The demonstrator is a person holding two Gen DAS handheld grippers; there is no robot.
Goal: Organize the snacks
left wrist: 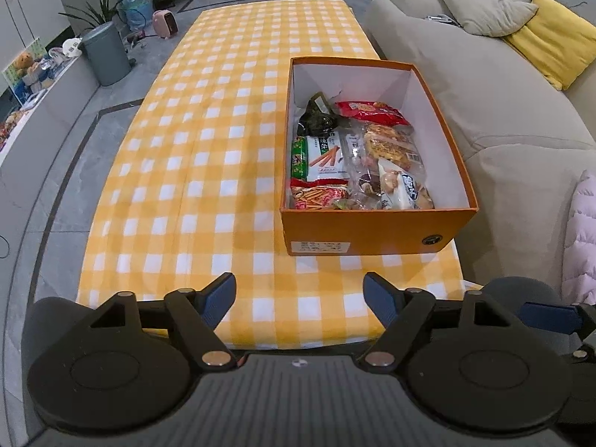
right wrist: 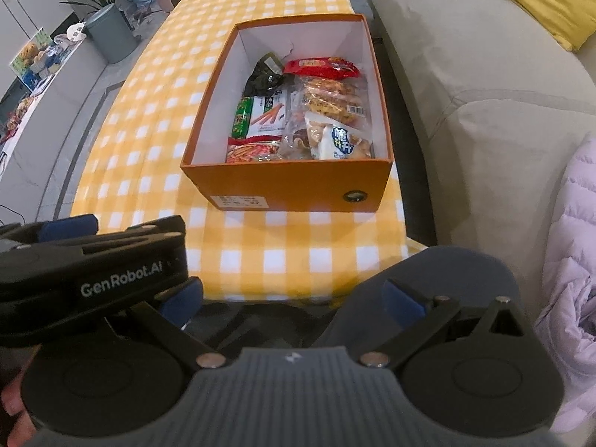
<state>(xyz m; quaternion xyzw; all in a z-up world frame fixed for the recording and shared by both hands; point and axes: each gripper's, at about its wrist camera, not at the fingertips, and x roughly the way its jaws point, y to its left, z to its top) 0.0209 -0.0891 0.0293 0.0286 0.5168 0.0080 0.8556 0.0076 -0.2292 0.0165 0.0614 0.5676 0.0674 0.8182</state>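
An orange box (left wrist: 372, 231) (right wrist: 290, 186) stands on the right side of the table, near its front edge. Several snack packets lie in it: a red packet (left wrist: 372, 111) (right wrist: 320, 67), a dark green one (left wrist: 316, 119), a white and green stick packet (left wrist: 324, 156) (right wrist: 264, 115), a clear bag of biscuits (left wrist: 391, 145) and a white bag (right wrist: 342, 141). My left gripper (left wrist: 300, 298) hangs open over the front edge, left of the box, holding nothing. My right gripper (right wrist: 292, 301) is open and empty, in front of the box. The left gripper's body (right wrist: 93, 257) shows beside it.
A yellow and white checked cloth (left wrist: 205, 149) covers the long low table. A beige sofa (left wrist: 484, 93) with a yellow cushion (left wrist: 555, 37) runs along the right. A pink padded jacket (right wrist: 573, 260) lies at its near end. A grey bin (left wrist: 104, 56) stands far left on the floor.
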